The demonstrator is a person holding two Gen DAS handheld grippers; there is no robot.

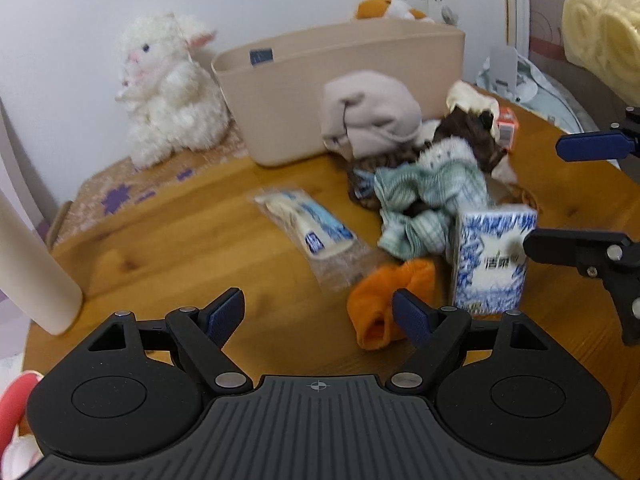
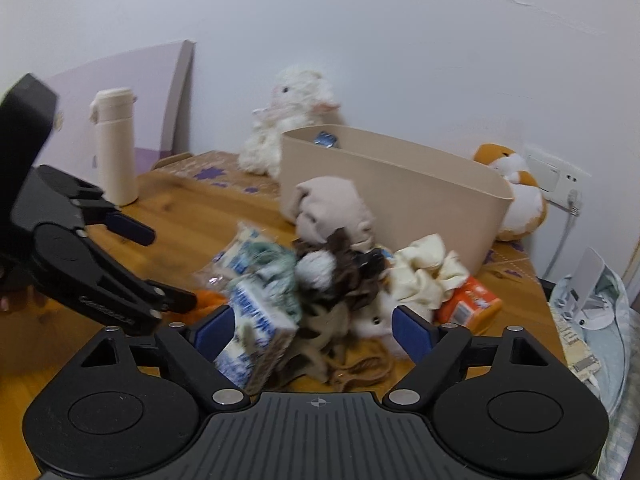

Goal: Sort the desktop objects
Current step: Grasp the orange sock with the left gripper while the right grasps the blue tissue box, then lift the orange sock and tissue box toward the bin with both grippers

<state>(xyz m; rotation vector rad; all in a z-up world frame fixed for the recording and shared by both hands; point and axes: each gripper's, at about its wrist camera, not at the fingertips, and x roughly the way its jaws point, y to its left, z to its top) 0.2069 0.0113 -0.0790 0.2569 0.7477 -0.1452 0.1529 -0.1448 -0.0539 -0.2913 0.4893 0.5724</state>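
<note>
Both grippers are over the wooden table (image 1: pixel 168 240) now, and the clutter sits bunched toward its right half. The left gripper (image 1: pixel 318 316) has its jaws spread wide with nothing between them, bare wood under it, the orange sock (image 1: pixel 384 300) just by its right finger. Open table runs from there to the left edge, broken only by the cream bottle (image 1: pixel 28 264) at the near left. The right gripper (image 2: pixel 314 330) is also wide open, gripping nothing, though the blue-and-white tissue pack (image 2: pixel 256 340) leans right against its left finger, with the brown cloth (image 2: pixel 340 276) between the fingers further out. A wrapped tube (image 1: pixel 308 232) lies alone on clear wood. The beige bin (image 1: pixel 340 80) stands at the back by the wall, a white plush (image 1: pixel 168 88) to its left, a beige hat (image 1: pixel 368 112) touching its front. An orange box (image 2: pixel 468 304) sits near the table's right edge.
</note>
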